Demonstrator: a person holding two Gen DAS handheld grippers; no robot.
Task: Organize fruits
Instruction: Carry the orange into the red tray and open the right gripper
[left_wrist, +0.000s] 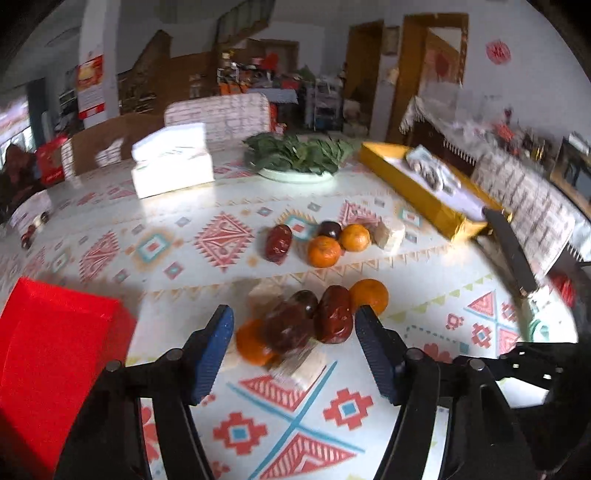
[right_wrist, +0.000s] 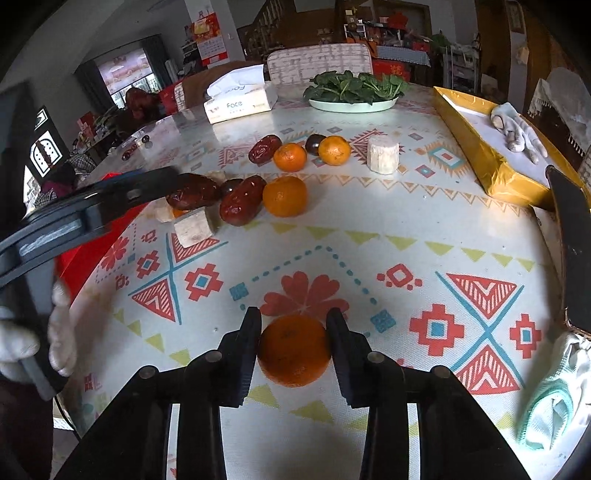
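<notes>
A: We log the right gripper (right_wrist: 293, 341) first. Its two fingers sit against either side of one mandarin (right_wrist: 293, 350) and grip it, low over the patterned tablecloth (right_wrist: 406, 236) near the table's front edge.

B: Agreed. The left gripper (left_wrist: 294, 325) we record as spread wide, with nothing between its blue pads (left_wrist: 216, 347). It hangs just short of the near fruit cluster: two red dates (left_wrist: 334, 314), a dark plum (left_wrist: 306, 301), a mandarin at the right (left_wrist: 370, 294), another partly hidden orange (left_wrist: 251, 343), and pale sugarcane pieces (left_wrist: 306, 365). Motion blur smears this cluster in the left view.

A: In the right view we see the left finger touching or overlapping the leftmost date (right_wrist: 190, 194); we cannot tell which.

B: Second cluster, further back: one date (right_wrist: 264, 148), two mandarins (right_wrist: 290, 157), a plum (right_wrist: 314, 144), one sugarcane chunk (right_wrist: 383, 154).

A: Surroundings: red box (left_wrist: 55, 354) at left, gold tray (right_wrist: 476, 147) at right, plate of greens (right_wrist: 354, 92), tissue pack (right_wrist: 238, 99).
</notes>
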